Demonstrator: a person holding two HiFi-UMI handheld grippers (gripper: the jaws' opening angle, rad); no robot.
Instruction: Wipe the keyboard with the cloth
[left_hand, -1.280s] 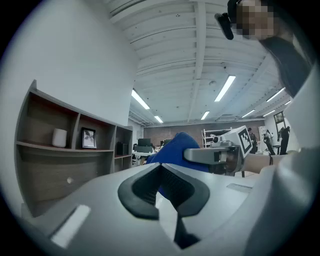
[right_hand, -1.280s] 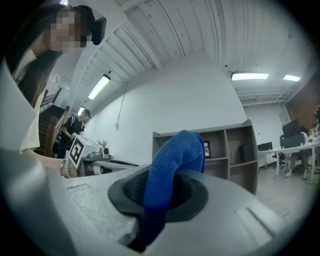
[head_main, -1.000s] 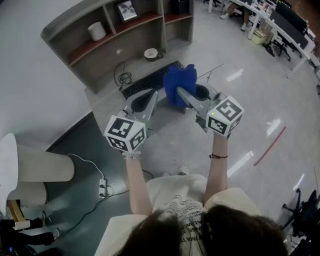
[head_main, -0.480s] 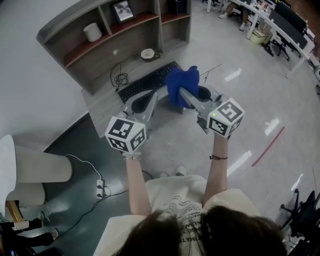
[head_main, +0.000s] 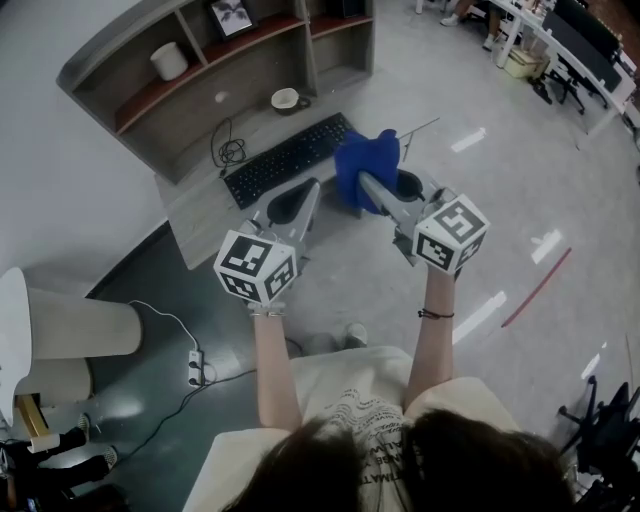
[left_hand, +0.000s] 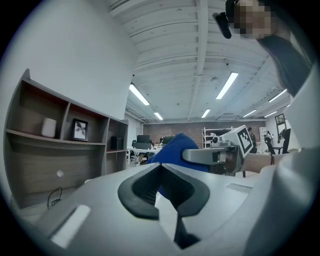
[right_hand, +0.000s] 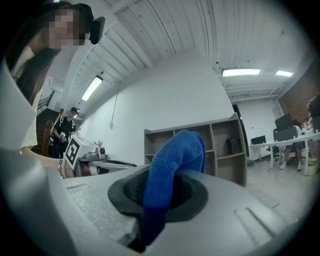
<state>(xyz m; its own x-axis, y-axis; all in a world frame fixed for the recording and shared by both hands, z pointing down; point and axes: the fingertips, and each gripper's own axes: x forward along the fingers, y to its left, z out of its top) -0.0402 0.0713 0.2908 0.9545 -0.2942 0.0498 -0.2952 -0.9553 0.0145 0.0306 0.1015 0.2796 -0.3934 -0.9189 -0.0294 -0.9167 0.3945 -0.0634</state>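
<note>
Keyboard (head_main: 288, 160) now shows whole in the head view. One second ago its near edge lay partly behind the left gripper (head_main: 305, 190) and the cloth (head_main: 367, 168). Both grippers keep almost the same places in that view, while the counter (head_main: 200, 205) and shelf (head_main: 150, 85) have slid up and to the left.

Right gripper (head_main: 368, 183): we read its jaws as pinched on the blue cloth. In the right gripper view a thick fold stands up out of the black pads and a narrower strip runs down between them. In the head view the cloth bunches at the jaw tips, just right of the keyboard's right end. We cannot judge from these views whether it touches the keys.

Left gripper: in its own view the jaw tips meet and nothing is held between them. The cloth and the right gripper show beyond it. In the head view it points toward the keyboard's near edge, close beside the right gripper.

The keyboard lies diagonally on the counter in front of the shelf. Behind it are a coiled cable (head_main: 230, 152) at its left end and a bowl (head_main: 285, 99).
</note>
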